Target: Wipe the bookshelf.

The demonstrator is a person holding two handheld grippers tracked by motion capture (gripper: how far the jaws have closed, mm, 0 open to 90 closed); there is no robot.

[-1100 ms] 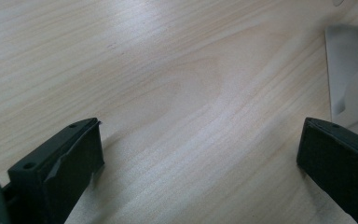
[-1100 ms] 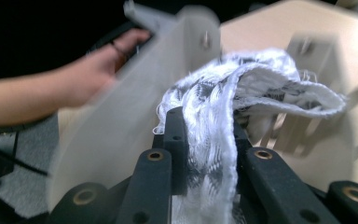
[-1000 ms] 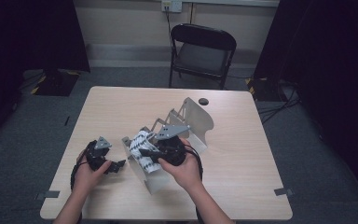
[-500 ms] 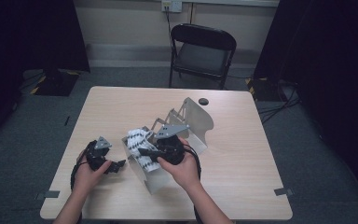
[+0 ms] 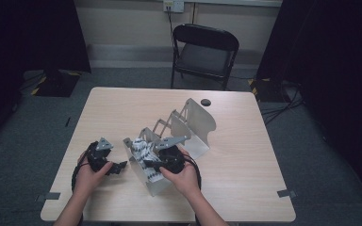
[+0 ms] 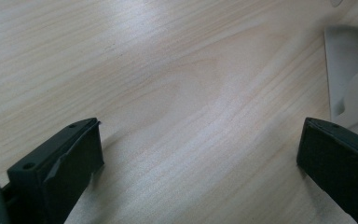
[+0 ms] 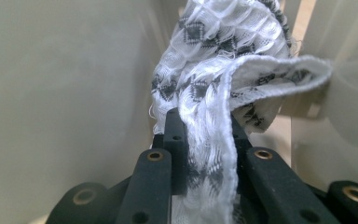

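Observation:
A white cloth with a black diamond pattern [image 5: 143,151] [image 7: 223,60] hangs in the front slot of a grey metal divider rack [image 5: 199,123]. My right gripper [image 5: 152,165] [image 7: 205,126] is shut on the cloth's folded edge, low between two rack walls [image 7: 51,93]. To the left of the rack, my left gripper [image 5: 119,166] [image 6: 198,135] rests just above the wooden table [image 6: 158,70]. Its jaws stand wide open with nothing between them, and a corner of the rack [image 6: 349,79] shows beyond its right jaw.
A small black round object [image 5: 206,102] lies on the table [image 5: 245,155] behind the rack. A black folding chair [image 5: 205,52] stands beyond the far edge. Bare tabletop lies to the right and at the far left.
My right gripper has come down with the cloth, lowering it deeper into the rack's front slot. The left gripper has stayed where it was.

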